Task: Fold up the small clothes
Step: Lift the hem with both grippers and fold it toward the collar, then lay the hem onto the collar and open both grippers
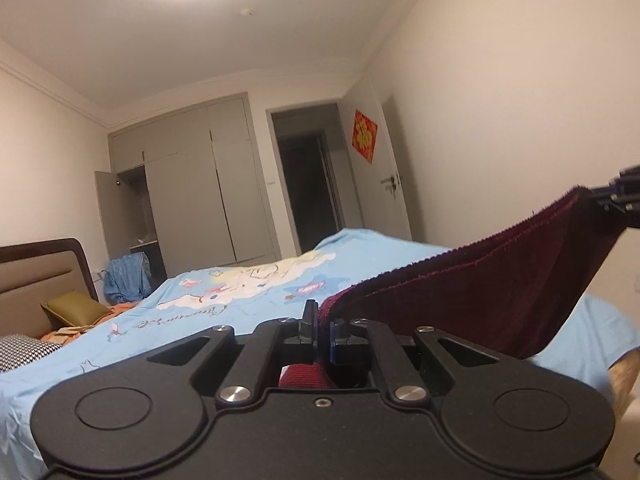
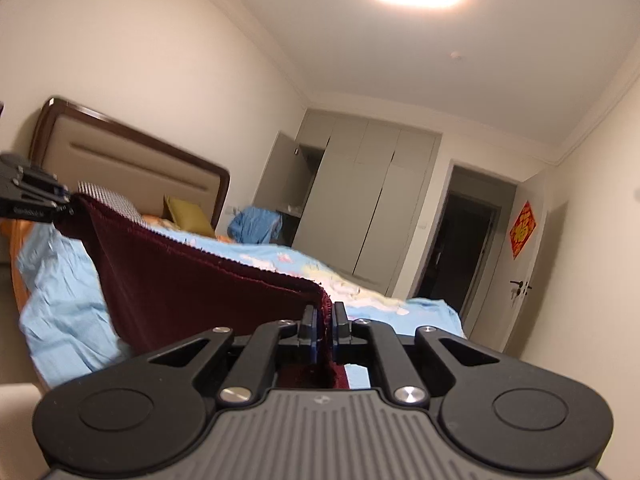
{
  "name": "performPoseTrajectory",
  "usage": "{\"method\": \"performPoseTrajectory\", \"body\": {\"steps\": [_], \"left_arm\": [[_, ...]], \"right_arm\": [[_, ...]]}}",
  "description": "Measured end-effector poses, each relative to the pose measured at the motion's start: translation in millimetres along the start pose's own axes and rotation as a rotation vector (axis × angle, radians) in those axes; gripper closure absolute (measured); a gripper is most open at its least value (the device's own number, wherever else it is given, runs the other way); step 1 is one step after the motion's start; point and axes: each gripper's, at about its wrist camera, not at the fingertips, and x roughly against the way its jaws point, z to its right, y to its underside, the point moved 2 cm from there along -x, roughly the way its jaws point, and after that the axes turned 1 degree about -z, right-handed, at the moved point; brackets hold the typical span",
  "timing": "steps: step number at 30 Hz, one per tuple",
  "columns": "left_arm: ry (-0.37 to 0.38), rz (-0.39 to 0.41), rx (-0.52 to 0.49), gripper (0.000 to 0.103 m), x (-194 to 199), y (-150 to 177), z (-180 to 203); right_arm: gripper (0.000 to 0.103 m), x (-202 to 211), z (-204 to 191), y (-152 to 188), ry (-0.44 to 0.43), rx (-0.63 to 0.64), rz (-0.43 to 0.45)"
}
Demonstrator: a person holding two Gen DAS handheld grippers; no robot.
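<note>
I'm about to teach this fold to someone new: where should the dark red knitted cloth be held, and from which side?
By its top edge at the two end corners, as now: the left gripper and right gripper each pinch one from the near side. The dark red knitted cloth hangs taut between them above the light blue printed bedsheet.

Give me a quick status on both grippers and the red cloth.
Left gripper shut on maroon cloth. Right gripper shut on its other end. Cloth stretched between them, lifted above the blue bedsheet. Nothing in the way.
</note>
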Motion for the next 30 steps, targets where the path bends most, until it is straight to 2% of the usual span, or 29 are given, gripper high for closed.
{"method": "performPoseTrajectory", "body": {"steps": [5,9,12,18,21,25,30], "left_arm": [[-0.003,-0.077,-0.030,0.098,-58,-9,-16],[-0.030,-0.119,-0.119,0.098,-117,-15,-29],[-0.033,-0.171,-0.139,0.098,-166,-12,-38],[-0.076,-0.281,-0.182,0.098,-267,23,-44],[-0.086,-0.333,-0.218,0.098,-307,45,-39],[-0.080,-0.399,-0.182,0.098,-347,70,-46],[-0.056,-0.454,-0.154,0.098,-380,95,-49]], "right_arm": [[0.095,-76,5,-1,0.005,0.102,-0.060],[0.095,-146,8,1,0.006,0.155,-0.108],[0.095,-198,9,7,-0.001,0.170,-0.161],[0.095,-283,0,44,0.006,0.182,-0.274],[0.095,-318,-1,66,0.011,0.145,-0.327],[0.095,-350,-1,96,0.018,0.102,-0.372],[0.095,-382,3,130,0.008,0.074,-0.425]]}}
